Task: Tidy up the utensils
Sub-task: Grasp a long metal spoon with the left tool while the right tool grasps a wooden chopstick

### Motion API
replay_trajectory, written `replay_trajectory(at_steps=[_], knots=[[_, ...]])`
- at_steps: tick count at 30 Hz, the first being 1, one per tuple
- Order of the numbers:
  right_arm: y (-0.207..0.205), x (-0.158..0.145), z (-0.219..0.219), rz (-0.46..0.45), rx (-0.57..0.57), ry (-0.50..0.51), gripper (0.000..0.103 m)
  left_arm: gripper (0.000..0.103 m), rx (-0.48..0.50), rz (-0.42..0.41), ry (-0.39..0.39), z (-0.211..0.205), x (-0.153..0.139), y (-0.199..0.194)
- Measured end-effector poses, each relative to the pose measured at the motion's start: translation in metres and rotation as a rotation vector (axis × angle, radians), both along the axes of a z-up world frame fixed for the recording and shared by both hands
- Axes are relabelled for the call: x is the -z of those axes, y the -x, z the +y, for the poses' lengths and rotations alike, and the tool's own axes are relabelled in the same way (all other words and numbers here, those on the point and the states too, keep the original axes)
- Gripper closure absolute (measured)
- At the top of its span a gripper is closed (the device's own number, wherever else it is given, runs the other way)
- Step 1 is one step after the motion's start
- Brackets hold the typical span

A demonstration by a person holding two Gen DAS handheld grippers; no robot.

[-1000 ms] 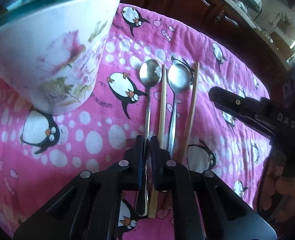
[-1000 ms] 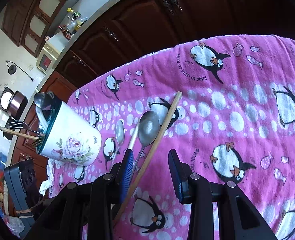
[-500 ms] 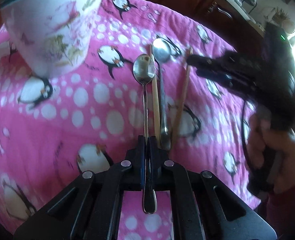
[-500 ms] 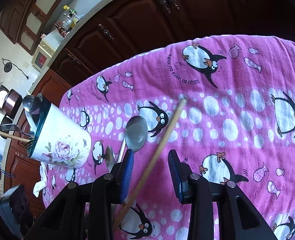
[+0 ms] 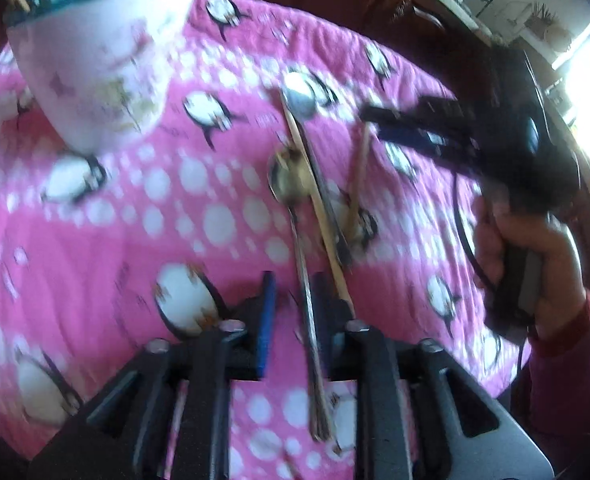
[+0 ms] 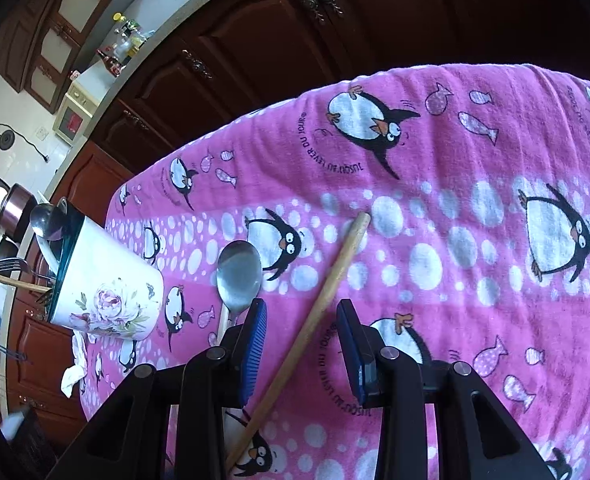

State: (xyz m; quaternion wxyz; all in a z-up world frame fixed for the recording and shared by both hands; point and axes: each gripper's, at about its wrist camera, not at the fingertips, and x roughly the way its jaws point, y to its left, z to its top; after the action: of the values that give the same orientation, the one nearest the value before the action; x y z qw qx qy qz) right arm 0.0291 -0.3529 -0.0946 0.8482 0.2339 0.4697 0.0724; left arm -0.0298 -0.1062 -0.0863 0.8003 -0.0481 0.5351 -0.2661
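On the pink penguin cloth lie two metal spoons and two wooden chopsticks. In the blurred left wrist view my left gripper is open, with the near spoon loose between its fingers, its bowl raised. A chopstick and the second spoon lie just right of it. My right gripper is open, its fingers either side of the other chopstick, which lies on the cloth. It also shows in the left wrist view. A floral white holder with utensils stands at the left.
The holder is at the far left of the left wrist view. Dark wooden cabinets run behind the table. The cloth's far edge drops off close behind the chopstick. A white rag lies by the holder.
My left gripper has opened and let go of the spoon it was shut on. My right gripper has moved forward along the chopstick, staying open.
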Motion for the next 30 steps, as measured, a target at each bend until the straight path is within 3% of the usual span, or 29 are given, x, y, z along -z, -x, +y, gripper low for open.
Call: replay_trajectory(at_steps=[1,8,23,24,26,28,30], knots=[[0.0,0.0,-0.001,0.0,0.001,-0.008,0.069,0.071,-0.001,-0.009,0.007,0.001,-0.001,-0.005],[-0.004,0.003,-0.005,-0.004,-0.013,-0.049,0.069,0.071,-0.044,-0.08,0.046,0.002,-0.001,-0.047],[-0.012,0.015,-0.03,0.01,-0.005,-0.141,0.069,0.073,0.088,-0.091,0.003,-0.032,0.013,-0.067],[-0.013,0.016,-0.03,0.012,-0.006,-0.146,0.069,0.074,0.094,-0.093,0.0,-0.032,0.013,-0.065],[-0.015,0.017,-0.03,0.013,-0.009,-0.158,0.069,0.09,0.121,-0.083,0.004,-0.037,0.013,-0.066],[-0.017,0.018,-0.031,0.012,-0.012,-0.166,0.07,0.093,0.139,-0.076,-0.008,-0.039,0.016,-0.066],[-0.019,0.019,-0.033,0.012,-0.007,-0.163,0.079,0.095,0.151,-0.079,-0.011,-0.04,0.017,-0.064]])
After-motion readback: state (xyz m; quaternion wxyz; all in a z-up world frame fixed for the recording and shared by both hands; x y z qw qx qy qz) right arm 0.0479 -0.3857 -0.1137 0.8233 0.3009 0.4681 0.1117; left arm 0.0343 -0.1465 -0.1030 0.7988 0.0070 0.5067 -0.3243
